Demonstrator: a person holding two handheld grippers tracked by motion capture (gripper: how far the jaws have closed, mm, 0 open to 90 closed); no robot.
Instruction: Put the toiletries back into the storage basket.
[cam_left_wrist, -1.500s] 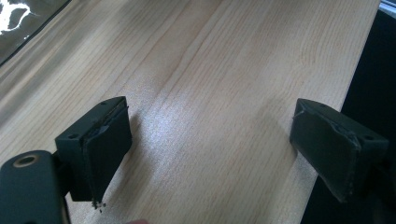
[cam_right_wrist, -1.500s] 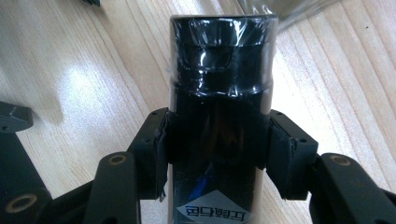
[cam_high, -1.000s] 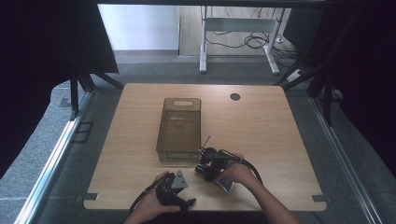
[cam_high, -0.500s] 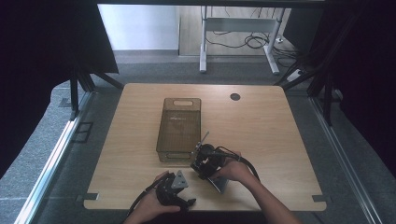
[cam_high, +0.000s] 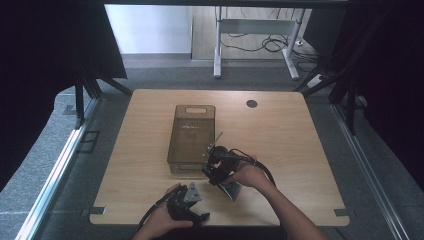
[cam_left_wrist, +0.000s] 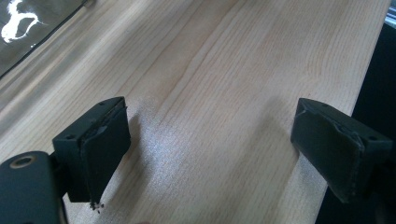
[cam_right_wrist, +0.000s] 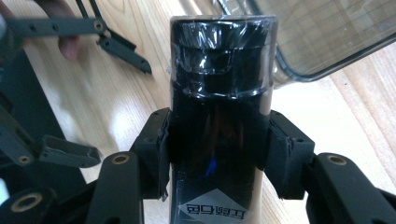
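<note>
Wooden table (cam_high: 300, 150): black bottle (cam_right_wrist: 219, 107) clamped between right claw (cam_right_wrist: 217, 154) jaws.

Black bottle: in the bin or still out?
Out. The right hand-held gripper clamps the black bottle above the table, beside the clear bin.
</note>
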